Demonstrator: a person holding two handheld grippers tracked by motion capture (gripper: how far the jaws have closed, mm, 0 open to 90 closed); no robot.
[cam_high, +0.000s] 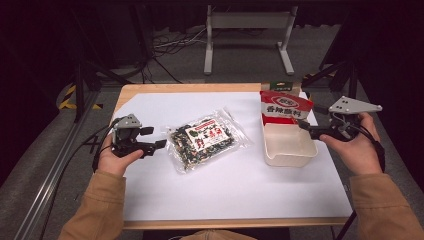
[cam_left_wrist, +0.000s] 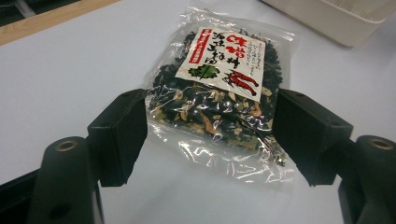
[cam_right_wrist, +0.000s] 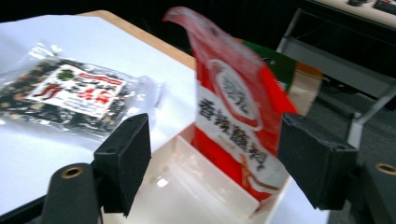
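High view: left gripper (cam_high: 161, 139) held low over the white table sheet (cam_high: 240, 185), jaws pointing toward the clear spice-mix packet (cam_high: 206, 139) and ending just beside its near edge. Packet lying flat near the sheet's middle, label up, between the two grippers. Right gripper (cam_high: 302, 127) at the far right, tips over the right rim of the cream tray (cam_high: 287, 147); red seasoning pouch (cam_high: 284, 107) standing upright at the far end of that tray, leaning on its far wall. Left gripper view: left gripper (cam_left_wrist: 210, 135) with jaws spread wide, nothing clamped; spice-mix packet (cam_left_wrist: 219, 88) framed between the two pads, its near clear edge lying in the gap, pads at either side and apart from the film as far as visible. Tray corner (cam_left_wrist: 336, 18) at upper right. Right gripper view: right gripper (cam_right_wrist: 215, 161) with jaws likewise wide apart, nothing clamped; red pouch (cam_right_wrist: 233, 112) blurred, upright between the pads and beyond them, not pressed by either. Tray wall (cam_right_wrist: 210, 172) below the pouch; spice-mix packet (cam_right_wrist: 70, 98) well off to the left on the sheet.
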